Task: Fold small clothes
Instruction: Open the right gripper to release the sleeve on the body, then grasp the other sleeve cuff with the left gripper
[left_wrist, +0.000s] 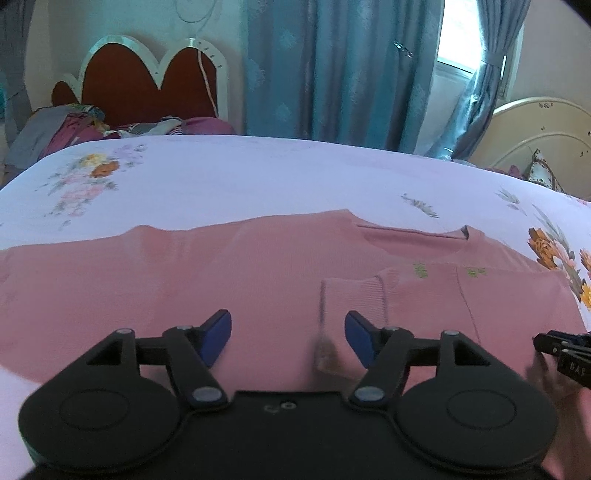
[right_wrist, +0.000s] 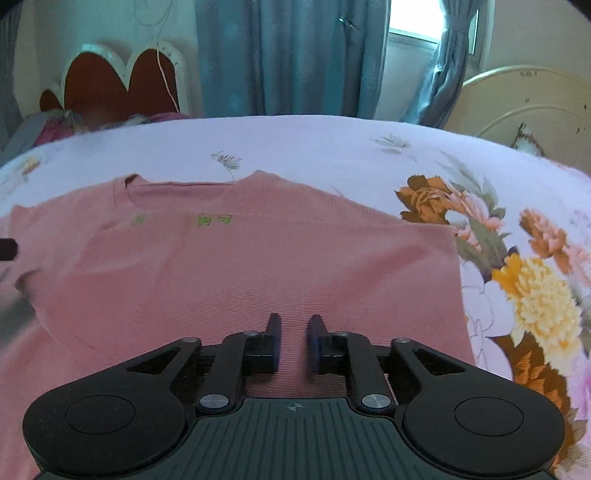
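A pink knit sweater (left_wrist: 258, 280) lies flat on the bed, neckline (left_wrist: 410, 240) toward the far side, green lettering below it. One sleeve is folded across the body, its ribbed cuff (left_wrist: 351, 295) just ahead of my left gripper (left_wrist: 288, 332), which is open and empty above the sweater. In the right wrist view the sweater (right_wrist: 240, 266) fills the middle, its right edge folded straight. My right gripper (right_wrist: 293, 332) hovers over its lower part, jaws a small gap apart and empty. It also shows at the right edge of the left wrist view (left_wrist: 561, 347).
The bed has a pale lilac sheet (left_wrist: 258, 177) with flower prints (right_wrist: 532, 295) to the right. A red heart-shaped headboard (left_wrist: 147, 85) and piled clothes (left_wrist: 74, 125) stand far left. Blue curtains (left_wrist: 332, 66) hang behind, a cream headboard (left_wrist: 543, 133) far right.
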